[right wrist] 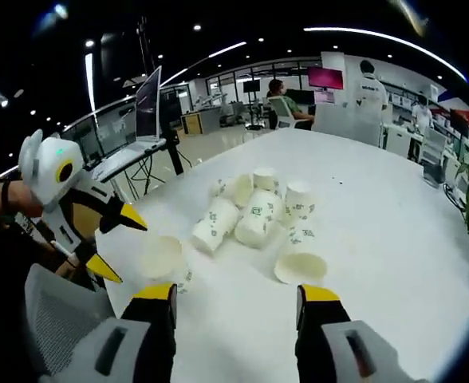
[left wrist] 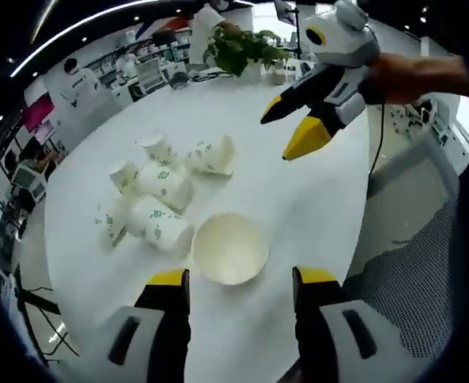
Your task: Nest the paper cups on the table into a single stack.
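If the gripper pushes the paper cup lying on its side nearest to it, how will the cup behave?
The nearest cup lies on its side on the smooth white table, so it would probably roll in a curve. It looks thin and empty, likely light and easily crushed by the left gripper.

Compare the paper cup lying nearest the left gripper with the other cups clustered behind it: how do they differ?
The nearest cup lies apart from the others, its open mouth turned toward the left gripper, showing a plain white inside. The clustered cups lie crowded together on their sides at mixed angles, their green-printed outsides showing. The nearest cup sits in line with the open jaws; the cluster lies off to one side. All are white paper cups on the white table, none nested yet.
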{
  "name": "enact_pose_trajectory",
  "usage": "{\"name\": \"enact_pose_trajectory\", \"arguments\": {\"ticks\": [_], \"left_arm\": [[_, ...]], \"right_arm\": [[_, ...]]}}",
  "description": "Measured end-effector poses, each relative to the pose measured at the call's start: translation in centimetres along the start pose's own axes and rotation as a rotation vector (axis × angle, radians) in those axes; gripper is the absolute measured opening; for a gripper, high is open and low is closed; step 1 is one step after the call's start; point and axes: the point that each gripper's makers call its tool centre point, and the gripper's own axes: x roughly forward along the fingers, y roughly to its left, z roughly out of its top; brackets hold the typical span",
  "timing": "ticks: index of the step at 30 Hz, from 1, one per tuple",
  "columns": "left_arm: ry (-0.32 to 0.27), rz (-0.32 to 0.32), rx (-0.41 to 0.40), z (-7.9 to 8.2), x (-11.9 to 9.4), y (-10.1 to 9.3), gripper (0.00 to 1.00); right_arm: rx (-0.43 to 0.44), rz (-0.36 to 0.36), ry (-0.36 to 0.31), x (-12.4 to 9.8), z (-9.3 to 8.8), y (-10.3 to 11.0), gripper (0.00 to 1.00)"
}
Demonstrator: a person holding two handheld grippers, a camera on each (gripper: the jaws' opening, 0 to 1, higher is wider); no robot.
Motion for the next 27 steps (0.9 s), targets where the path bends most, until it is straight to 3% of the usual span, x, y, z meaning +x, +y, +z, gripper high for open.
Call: {"name": "enact_pose_trajectory", "arguments": {"ticks": [7,13,19,27], "left_arm": [[-0.055,0.045,-0.077,-1.1,-0.6,1.0,0.60],[-0.134,0.063,-0.183,-0.7,-1.2,1.6,0.61],[-0.135,0.067,-0.197,-1.2,-1.4,1.9,0.61],[-0.122,0.068,-0.217,-2.3,-1.7,2.0,0.61]], "right_arm": [[0.066,0.003,-0.030,1.4,1.3,-0.5,0.61],[0.077,-0.007,-0.019,2.6,1.9,-1.2,0.61],[0.087,-0.039,-0.012,3.7,3.0,-2.4,0.61],[0.102,-0.110,-0.007,6.0,5.7,-5.9,0.61]]}}
